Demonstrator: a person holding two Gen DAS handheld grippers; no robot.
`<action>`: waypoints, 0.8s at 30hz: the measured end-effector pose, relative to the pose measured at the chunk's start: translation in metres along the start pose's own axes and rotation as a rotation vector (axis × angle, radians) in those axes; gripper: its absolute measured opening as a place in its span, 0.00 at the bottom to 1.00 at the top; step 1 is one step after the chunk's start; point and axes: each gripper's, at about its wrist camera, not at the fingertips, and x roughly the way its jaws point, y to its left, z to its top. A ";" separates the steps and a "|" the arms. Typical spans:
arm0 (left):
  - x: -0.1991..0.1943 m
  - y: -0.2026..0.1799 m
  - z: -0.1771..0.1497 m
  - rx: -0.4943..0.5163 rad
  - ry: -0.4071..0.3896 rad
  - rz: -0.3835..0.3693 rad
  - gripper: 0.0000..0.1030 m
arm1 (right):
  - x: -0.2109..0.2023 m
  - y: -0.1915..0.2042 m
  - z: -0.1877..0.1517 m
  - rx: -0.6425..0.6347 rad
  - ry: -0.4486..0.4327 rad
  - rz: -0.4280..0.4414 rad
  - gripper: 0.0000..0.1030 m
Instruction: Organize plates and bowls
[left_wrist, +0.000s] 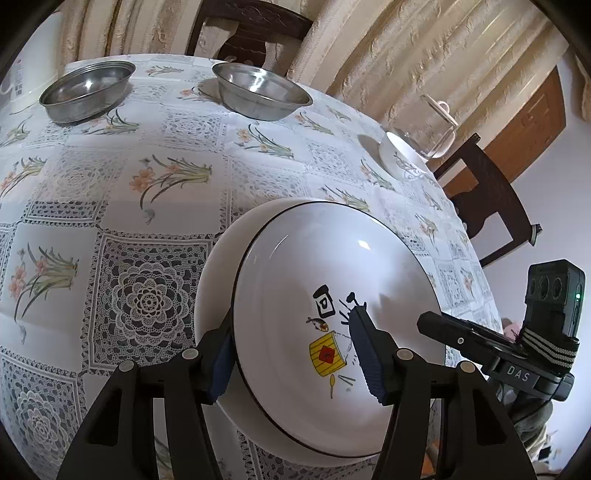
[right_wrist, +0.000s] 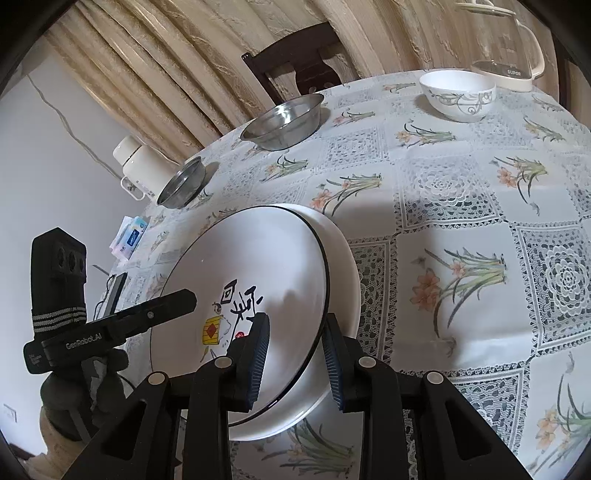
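A black-rimmed plate (left_wrist: 332, 258) with small drawings lies nested in a plain white plate (left_wrist: 210, 291). My left gripper (left_wrist: 291, 315) is shut on this pair, one pad behind the white plate and one on the decorated face. From the other side my right gripper (right_wrist: 297, 317) clamps the same rims (right_wrist: 321, 266); one of its fingers (left_wrist: 443, 328) reaches over the far edge. Two steel bowls (left_wrist: 86, 90) (left_wrist: 262, 90) stand apart at the back of the table. A white patterned bowl (right_wrist: 458, 94) sits at the far right.
A glass kettle (right_wrist: 506, 55) stands behind the patterned bowl. A white flask (right_wrist: 138, 162), a tissue pack (right_wrist: 131, 236) and a phone (right_wrist: 114, 291) lie along the left table edge. Dark chairs (left_wrist: 251, 29) (left_wrist: 484, 199) stand beside the flowered tablecloth (left_wrist: 147, 177).
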 end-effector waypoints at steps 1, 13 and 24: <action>0.001 -0.001 0.001 0.003 0.003 0.001 0.59 | 0.000 0.001 0.000 -0.001 0.002 -0.004 0.30; 0.004 -0.003 0.006 0.016 0.052 -0.014 0.64 | 0.001 -0.005 0.006 0.061 0.051 0.031 0.35; 0.009 -0.005 0.017 0.070 0.125 -0.025 0.66 | 0.006 0.012 0.010 -0.058 0.134 -0.017 0.43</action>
